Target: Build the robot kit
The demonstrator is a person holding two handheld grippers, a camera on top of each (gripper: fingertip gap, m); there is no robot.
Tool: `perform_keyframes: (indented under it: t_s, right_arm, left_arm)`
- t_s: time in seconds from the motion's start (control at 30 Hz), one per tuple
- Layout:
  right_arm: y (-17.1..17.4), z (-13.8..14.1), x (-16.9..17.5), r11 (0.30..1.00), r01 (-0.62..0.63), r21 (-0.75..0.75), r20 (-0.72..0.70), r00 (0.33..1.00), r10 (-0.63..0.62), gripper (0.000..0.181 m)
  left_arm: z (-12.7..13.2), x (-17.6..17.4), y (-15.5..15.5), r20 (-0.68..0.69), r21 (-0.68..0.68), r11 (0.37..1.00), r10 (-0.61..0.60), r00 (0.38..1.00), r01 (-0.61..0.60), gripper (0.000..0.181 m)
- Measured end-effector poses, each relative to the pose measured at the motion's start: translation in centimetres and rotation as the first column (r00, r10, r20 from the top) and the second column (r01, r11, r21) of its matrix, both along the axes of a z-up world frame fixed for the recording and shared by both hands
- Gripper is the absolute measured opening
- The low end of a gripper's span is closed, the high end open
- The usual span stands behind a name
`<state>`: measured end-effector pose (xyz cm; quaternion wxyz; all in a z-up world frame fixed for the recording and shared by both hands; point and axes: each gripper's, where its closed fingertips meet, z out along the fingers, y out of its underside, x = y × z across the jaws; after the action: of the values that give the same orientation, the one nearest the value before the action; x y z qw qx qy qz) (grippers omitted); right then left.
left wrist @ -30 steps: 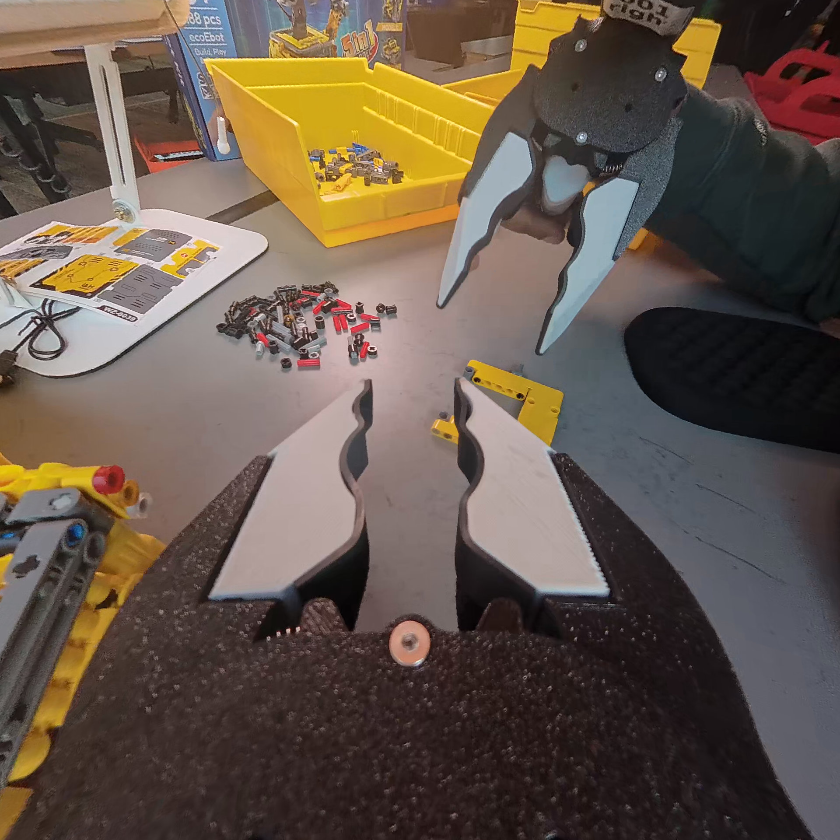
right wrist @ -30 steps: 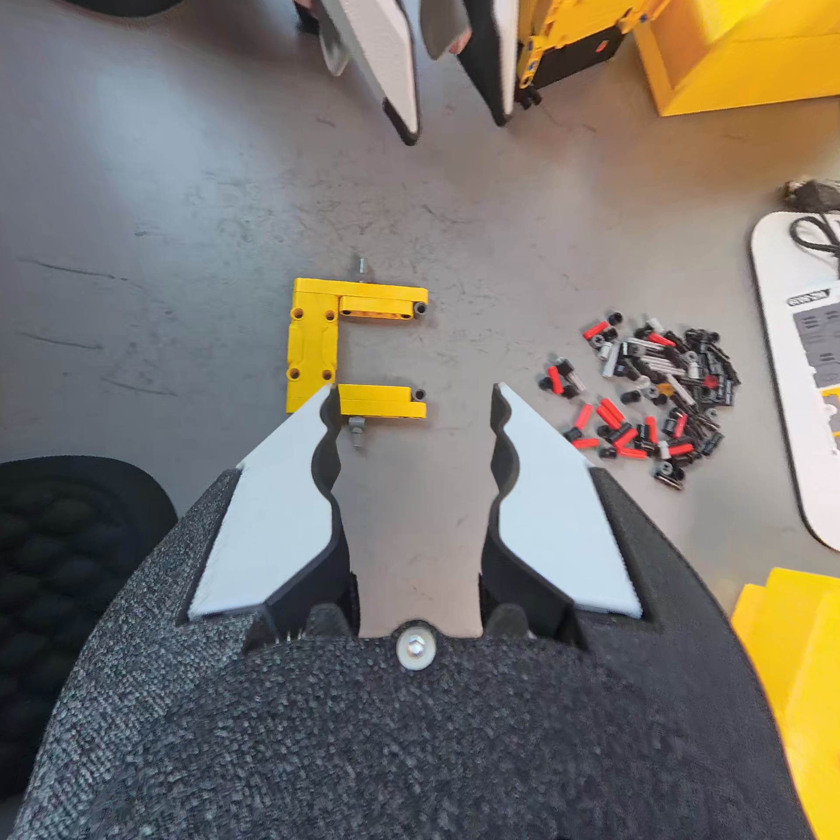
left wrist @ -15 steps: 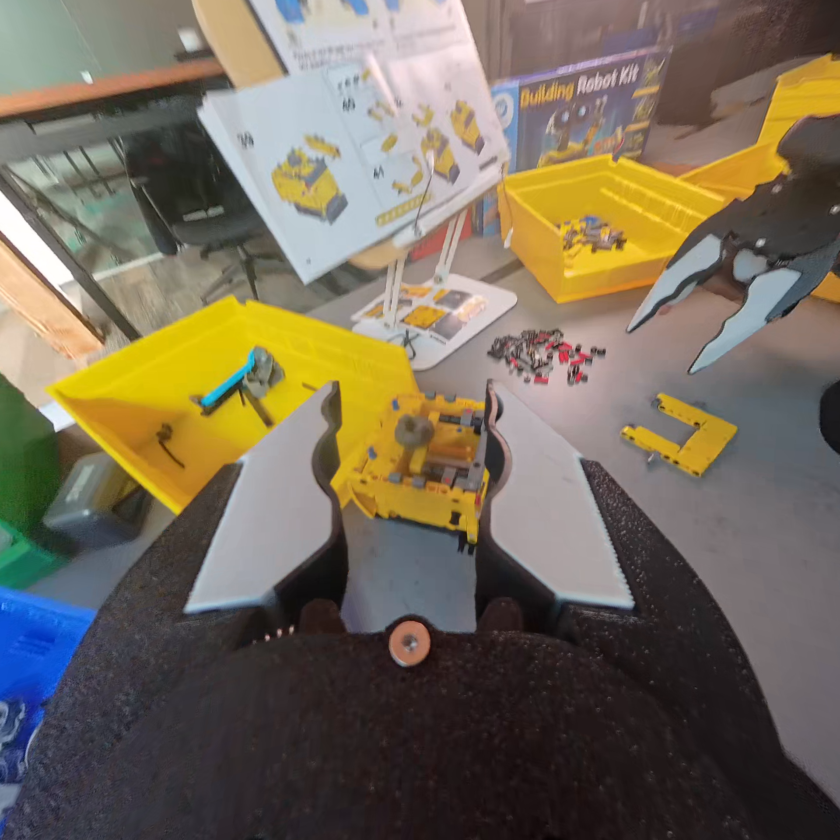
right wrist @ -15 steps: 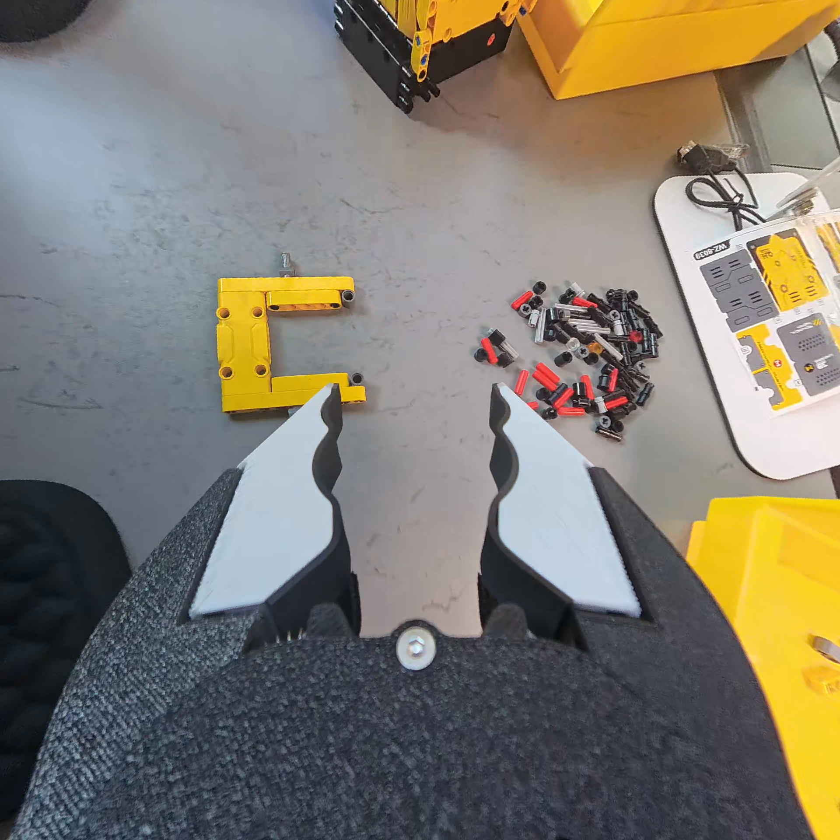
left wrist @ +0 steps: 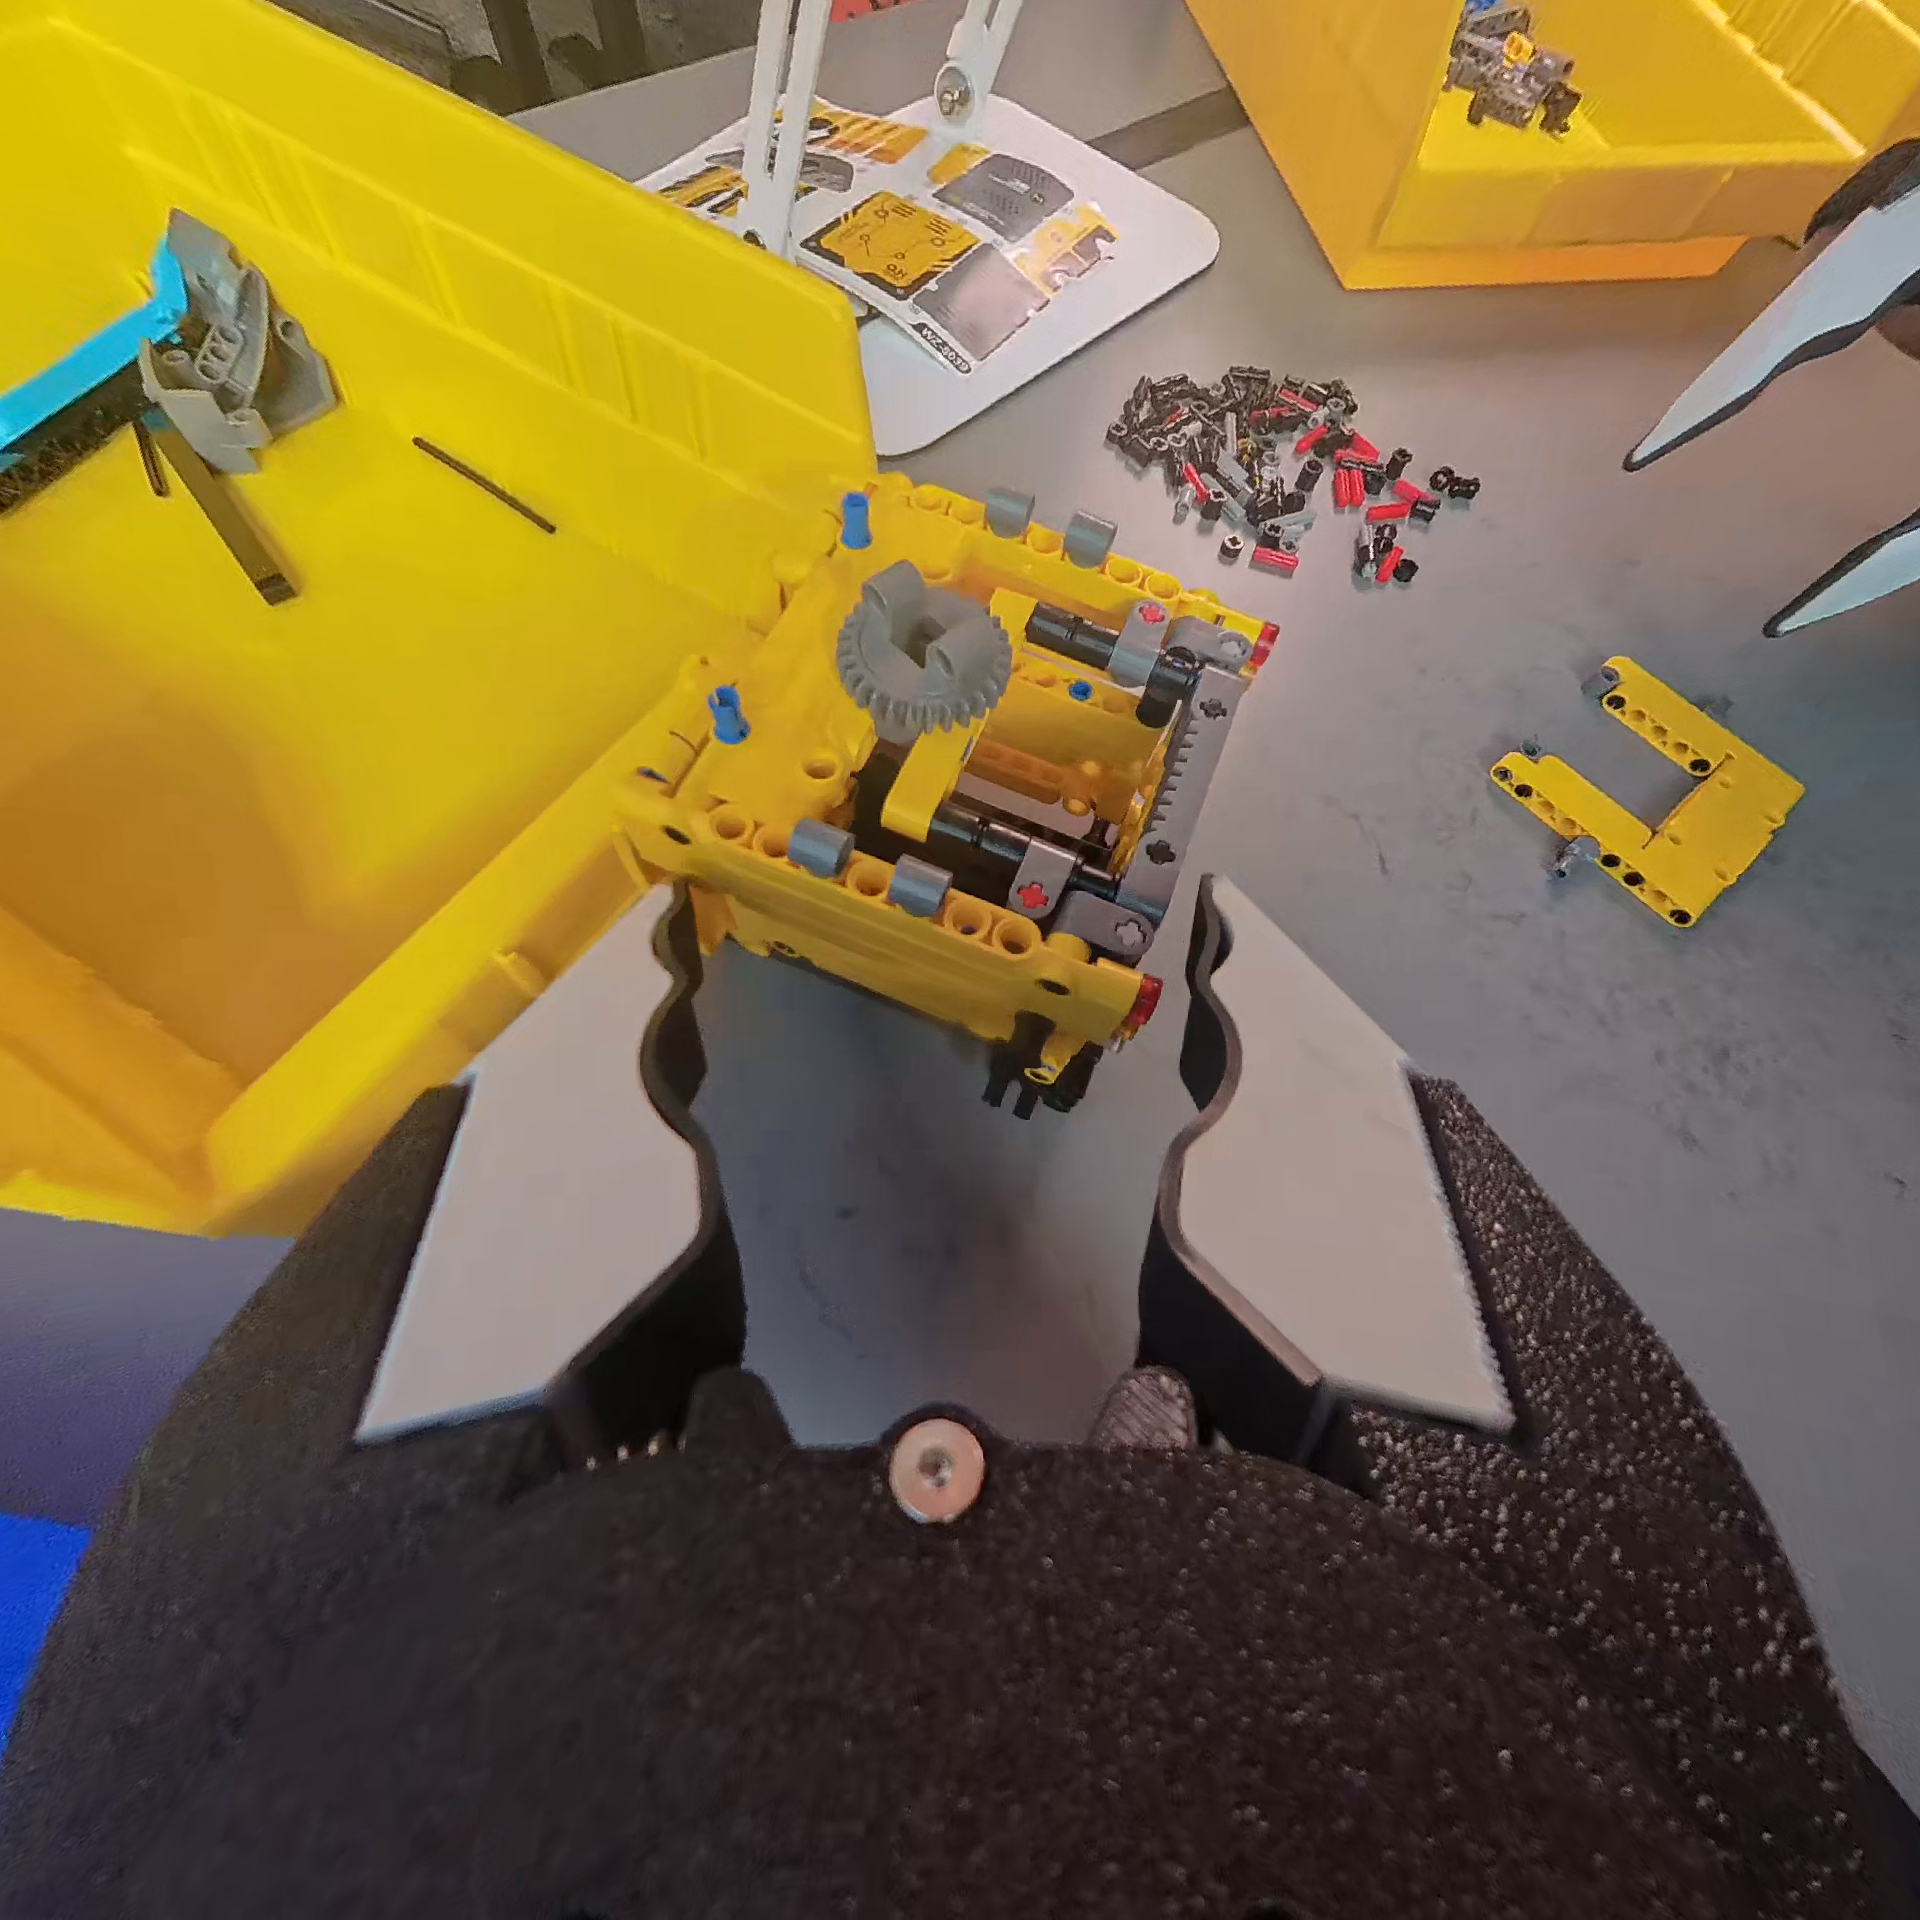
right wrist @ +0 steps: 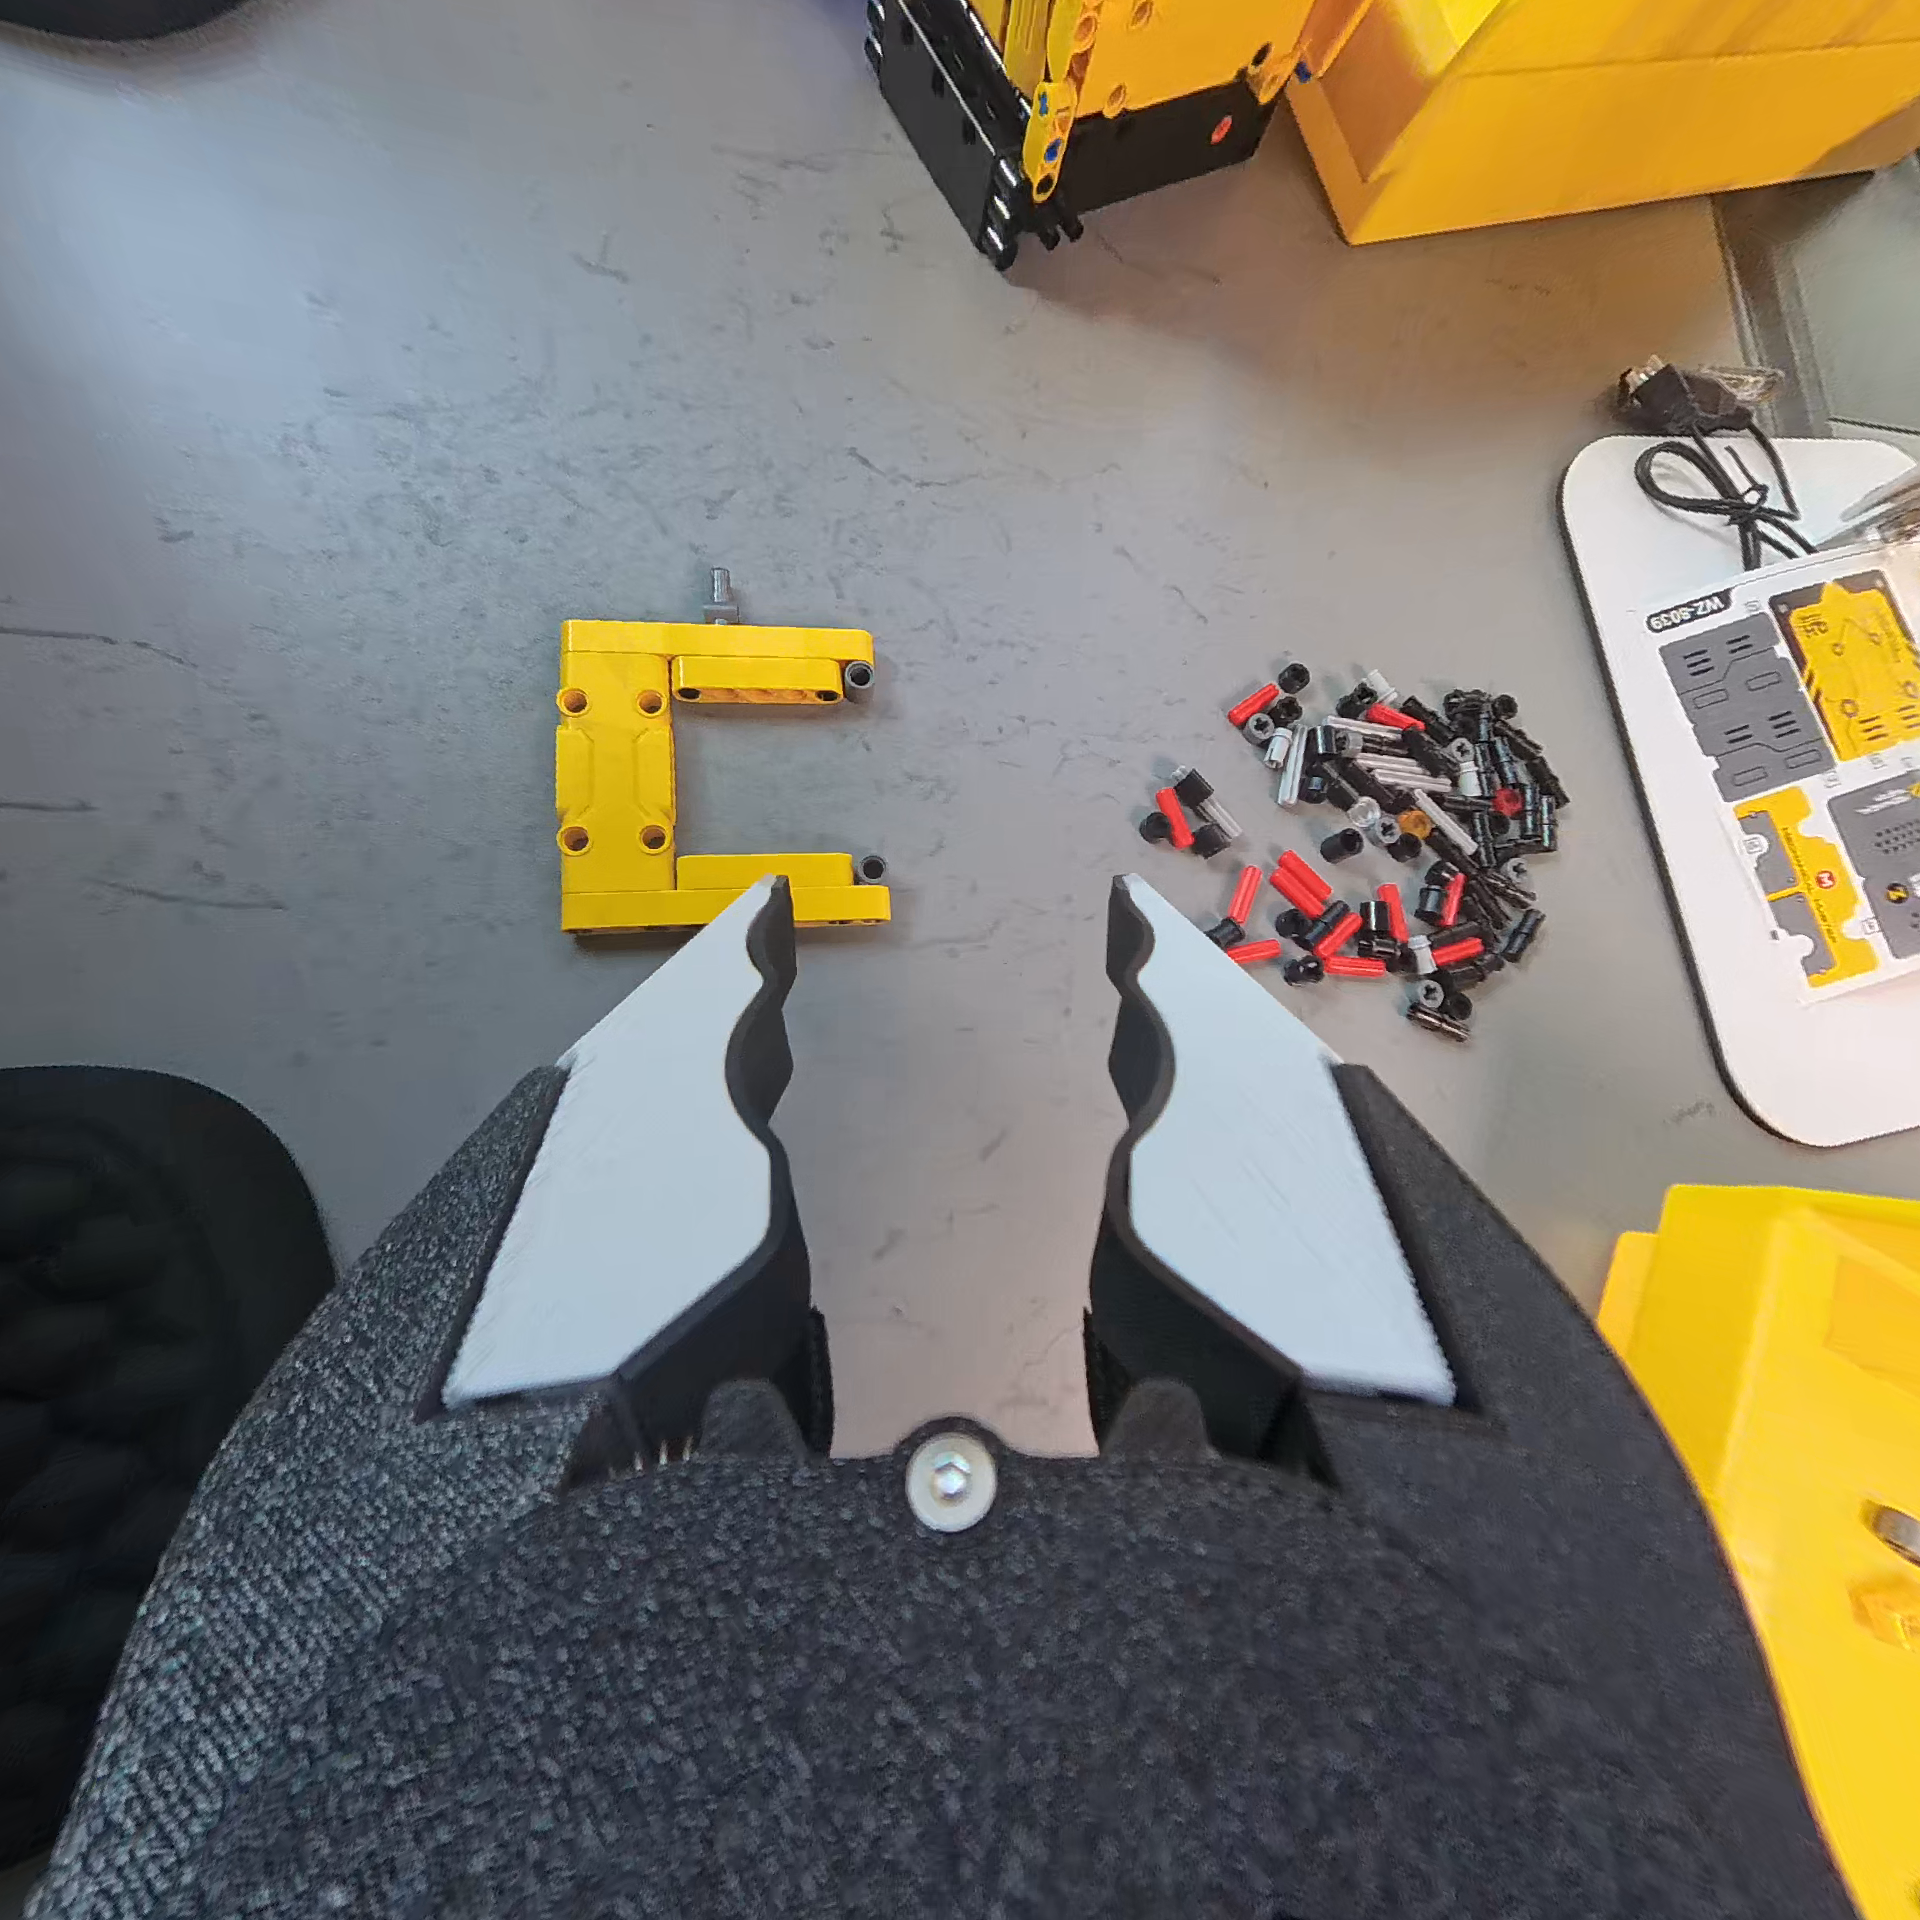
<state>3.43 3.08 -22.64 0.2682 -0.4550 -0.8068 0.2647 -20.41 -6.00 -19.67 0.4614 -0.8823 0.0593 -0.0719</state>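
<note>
- Grey counter [right wrist: 935, 436] carries everything.
- Big yellow bin [left wrist: 343, 727] at the left, with a grey-and-blue part [left wrist: 208, 343] lying inside.
- Second yellow bin [left wrist: 1538, 177] at the far right, small parts in it.
- White stand base [left wrist: 1143, 260] with printed sheets, between the bins.
- Left tongs [left wrist: 935, 914]: jaws apart, empty, above the counter, just short of the yellow brick assembly [left wrist: 935, 769], which touches the big bin's corner.
- Right tongs [right wrist: 945, 894]: jaws apart, empty; one tip overlaps the lower arm of the C-shaped yellow frame [right wrist: 623, 769], contact unclear.
- Heap of red, black and grey pins [right wrist: 1392, 842] lies just right of the right tongs.
</note>
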Motion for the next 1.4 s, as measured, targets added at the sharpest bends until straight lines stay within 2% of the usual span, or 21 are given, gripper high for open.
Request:
perform_keyframes:
  t_s: [0.03,0.27,0.6,0.8,0.97,1.1,1.2,1.4]
  right_arm:
    - [0.0,0.1,0.0,1.000,-0.001,-0.005,-0.004,1.000,0.001,0.060]
    - [-0.7,0.5,-0.2,1.000,-0.015,-0.025,-0.020,1.000,0.014,0.060]
    - [-2.3,2.0,-1.7,0.999,-0.017,-0.034,-0.100,0.995,0.013,0.054]
    - [-2.8,3.6,-1.9,0.998,-0.022,-0.053,-0.161,0.987,0.013,0.053]
    - [-3.2,5.6,-1.9,0.997,-0.033,-0.067,-0.232,0.973,0.017,0.049]
    - [-3.8,7.3,-2.2,0.988,-0.049,-0.145,-0.294,0.956,0.004,0.045]
    - [-4.1,7.9,-3.0,0.977,-0.050,-0.208,-0.326,0.945,-0.021,0.043]
    - [-4.0,7.6,-5.4,0.968,0.050,-0.246,-0.290,0.949,-0.123,0.044]
  left_arm:
    - [0.0,0.1,0.1,-0.018,0.004,1.000,-0.002,1.000,0.002,0.089]
    - [-0.1,3.3,1.0,-0.026,0.029,0.994,-0.102,0.994,0.102,0.088]
    - [-0.1,10.6,2.2,-0.015,0.043,0.958,-0.285,0.959,0.285,0.088]
    - [-0.1,13.6,2.4,-0.012,0.050,0.941,-0.336,0.942,0.336,0.088]
    - [0.2,14.7,2.1,0.012,0.088,0.930,-0.359,0.933,0.357,0.093]
    - [1.1,14.3,1.9,0.095,0.159,0.923,-0.368,0.925,0.350,0.093]
    - [1.2,14.0,2.0,0.089,0.208,0.918,-0.362,0.928,0.338,0.093]
    - [1.1,14.3,2.5,0.076,0.241,0.915,-0.351,0.933,0.324,0.096]
